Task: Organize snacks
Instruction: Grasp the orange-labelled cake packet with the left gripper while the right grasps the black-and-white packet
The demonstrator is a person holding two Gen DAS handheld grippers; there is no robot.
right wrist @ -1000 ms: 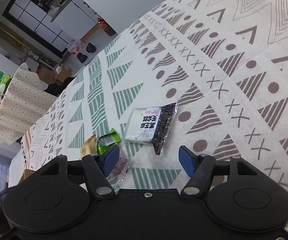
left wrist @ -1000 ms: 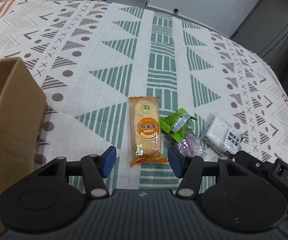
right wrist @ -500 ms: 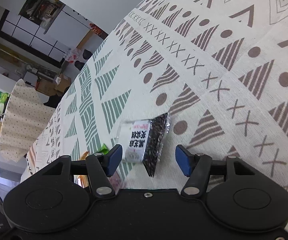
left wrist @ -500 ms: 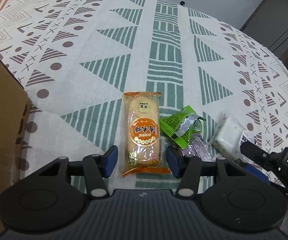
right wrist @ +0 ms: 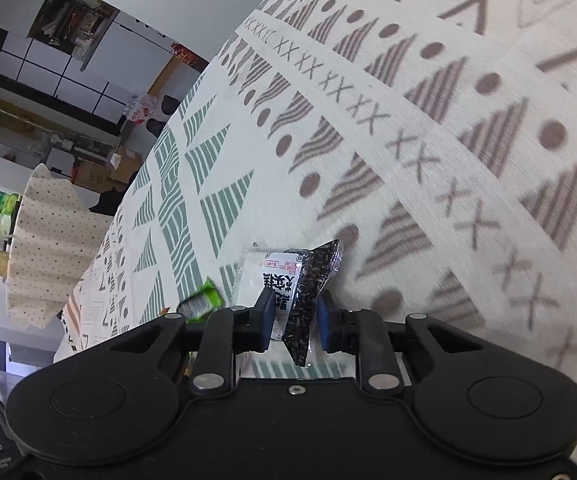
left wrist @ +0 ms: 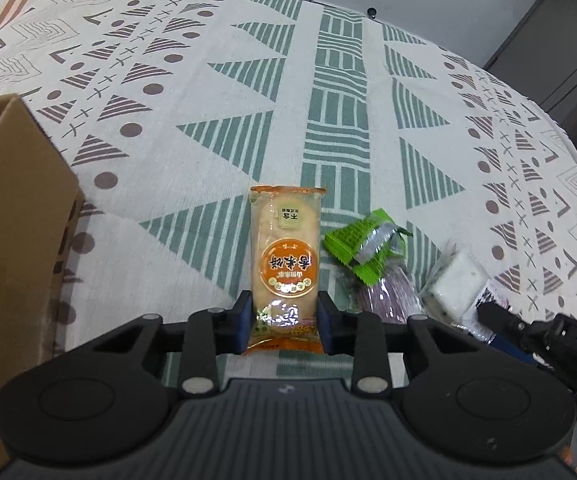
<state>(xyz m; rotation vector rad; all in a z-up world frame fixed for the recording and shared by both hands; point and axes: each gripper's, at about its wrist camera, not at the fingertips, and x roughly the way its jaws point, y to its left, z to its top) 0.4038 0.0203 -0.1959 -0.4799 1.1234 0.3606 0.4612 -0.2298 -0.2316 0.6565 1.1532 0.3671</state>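
Observation:
An orange rice-cracker packet (left wrist: 285, 256) lies lengthwise on the patterned cloth, and my left gripper (left wrist: 285, 322) is shut on its near end. Right of it sit a green wrapper (left wrist: 358, 250), a purple packet (left wrist: 392, 294) and a white-and-black packet (left wrist: 456, 280). In the right wrist view my right gripper (right wrist: 294, 318) is shut on that white-and-black packet (right wrist: 288, 284), which stands tilted between the blue pads. The green wrapper (right wrist: 202, 300) peeks out at the left finger.
A cardboard box (left wrist: 12, 216) stands open at the left edge of the left wrist view. The round table's cloth (left wrist: 248, 100) stretches bare beyond the snacks. A second table (right wrist: 44, 240) and bottles lie far off in the right wrist view.
Both grippers moved forward and shut: the left on the orange packet, the right on the white-and-black packet. One second ago both stood open short of the snacks.

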